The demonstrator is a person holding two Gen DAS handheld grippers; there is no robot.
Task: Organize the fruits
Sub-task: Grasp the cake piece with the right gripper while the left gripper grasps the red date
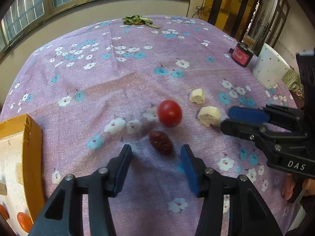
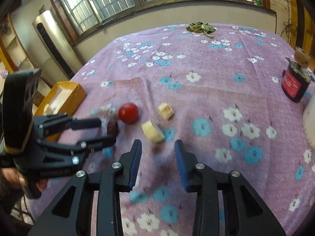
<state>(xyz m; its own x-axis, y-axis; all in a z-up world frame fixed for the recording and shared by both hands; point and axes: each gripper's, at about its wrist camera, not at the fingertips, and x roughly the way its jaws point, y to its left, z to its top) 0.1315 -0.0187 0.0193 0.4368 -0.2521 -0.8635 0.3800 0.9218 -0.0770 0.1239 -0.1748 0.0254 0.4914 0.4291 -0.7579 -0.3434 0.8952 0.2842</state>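
A red tomato (image 1: 169, 113) lies on the purple flowered tablecloth (image 1: 137, 63), with a dark red date (image 1: 161, 142) just in front of it. Two pale fruit chunks lie to the right, one near (image 1: 209, 116) and one farther (image 1: 197, 96). My left gripper (image 1: 156, 150) is open, its jaws on either side of the date, just short of it. My right gripper (image 2: 158, 145) is open right in front of the near chunk (image 2: 153, 132). The tomato (image 2: 128, 112), the date (image 2: 112, 128) and the far chunk (image 2: 166, 111) also show in the right wrist view.
A yellow cardboard box (image 1: 29, 137) stands at the table's left edge, also in the right wrist view (image 2: 67, 96). A dark jar with a red label (image 2: 295, 84), a white cup (image 1: 269, 66) and a pile of green leaves (image 1: 137, 20) sit farther off.
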